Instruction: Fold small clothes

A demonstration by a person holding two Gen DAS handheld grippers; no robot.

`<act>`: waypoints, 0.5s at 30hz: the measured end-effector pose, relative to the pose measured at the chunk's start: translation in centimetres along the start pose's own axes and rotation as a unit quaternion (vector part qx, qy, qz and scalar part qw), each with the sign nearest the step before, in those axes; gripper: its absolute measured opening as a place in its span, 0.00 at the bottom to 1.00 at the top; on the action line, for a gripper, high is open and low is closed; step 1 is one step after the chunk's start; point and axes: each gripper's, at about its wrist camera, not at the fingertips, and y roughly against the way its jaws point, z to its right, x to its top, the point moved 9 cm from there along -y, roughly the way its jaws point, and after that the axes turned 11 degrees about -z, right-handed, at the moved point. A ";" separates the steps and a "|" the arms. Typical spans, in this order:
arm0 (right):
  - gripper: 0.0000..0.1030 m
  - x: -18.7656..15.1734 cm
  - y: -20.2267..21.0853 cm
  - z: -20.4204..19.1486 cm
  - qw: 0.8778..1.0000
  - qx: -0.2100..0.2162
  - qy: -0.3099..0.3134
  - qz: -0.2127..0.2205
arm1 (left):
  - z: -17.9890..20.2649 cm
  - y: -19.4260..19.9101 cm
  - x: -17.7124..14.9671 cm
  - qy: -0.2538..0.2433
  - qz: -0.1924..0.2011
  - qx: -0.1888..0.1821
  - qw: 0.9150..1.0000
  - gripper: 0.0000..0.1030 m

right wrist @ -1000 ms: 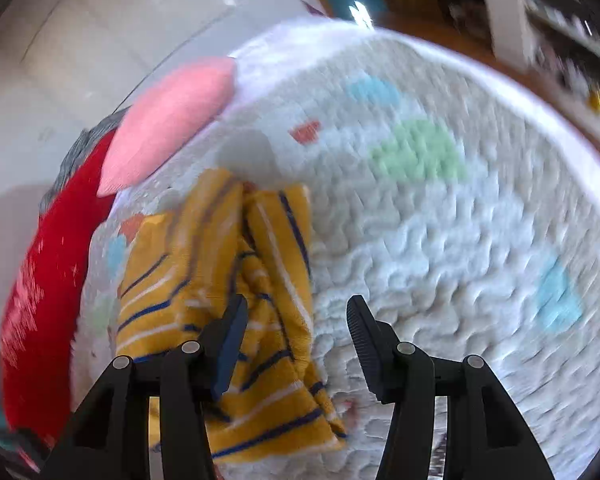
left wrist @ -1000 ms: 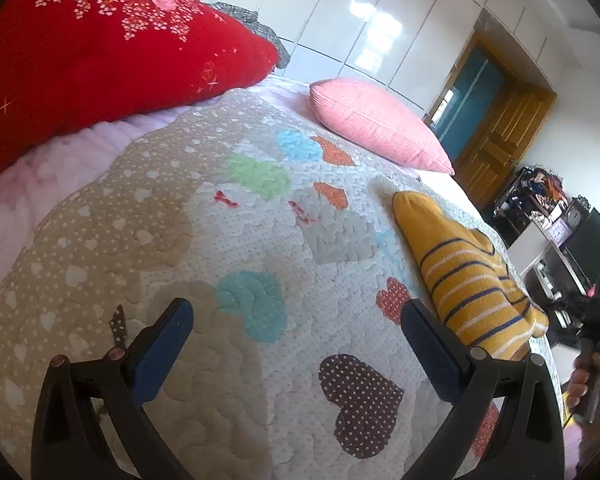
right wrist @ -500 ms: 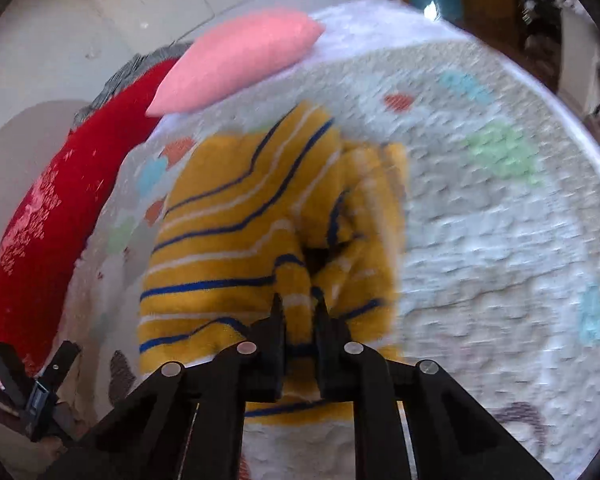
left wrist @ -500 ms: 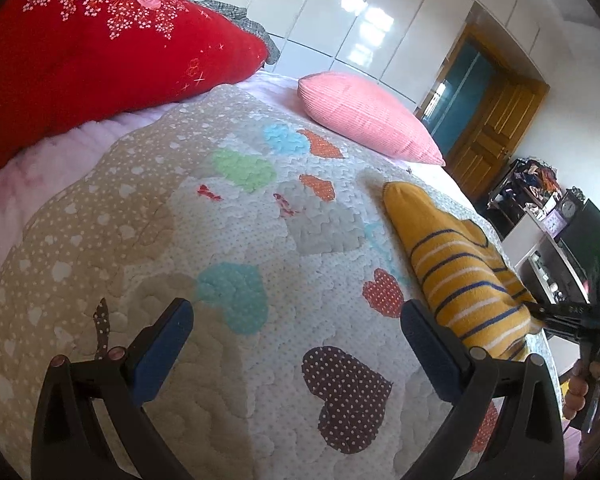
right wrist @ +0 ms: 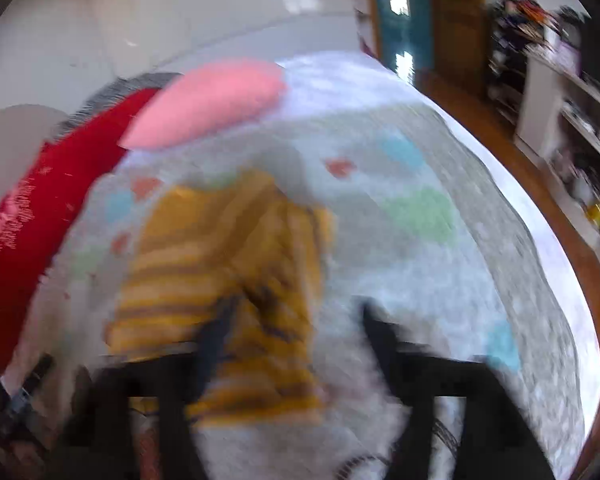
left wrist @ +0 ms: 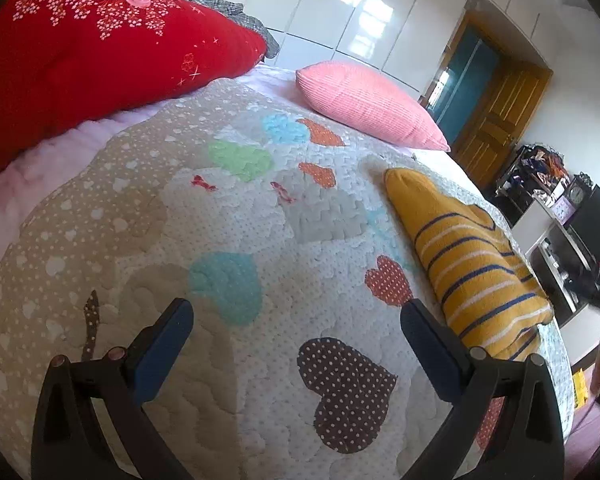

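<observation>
Heart-patterned quilt (left wrist: 236, 240) bears folded yellow striped garment (left wrist: 472, 264), no writing legible.

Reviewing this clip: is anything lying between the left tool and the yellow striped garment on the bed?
Nothing visible. The left tool stands open over the heart-patterned quilt, and only bare quilt lies between it and the yellow striped garment. The pink pillow and red pillow sit farther back, off that path.
</observation>
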 end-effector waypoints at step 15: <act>0.10 3.9 -9.8 -2.4 0.992 -0.067 -0.007 -0.103 | -0.3 -1.1 -0.2 0.009 -0.025 -0.012 1.000 1.00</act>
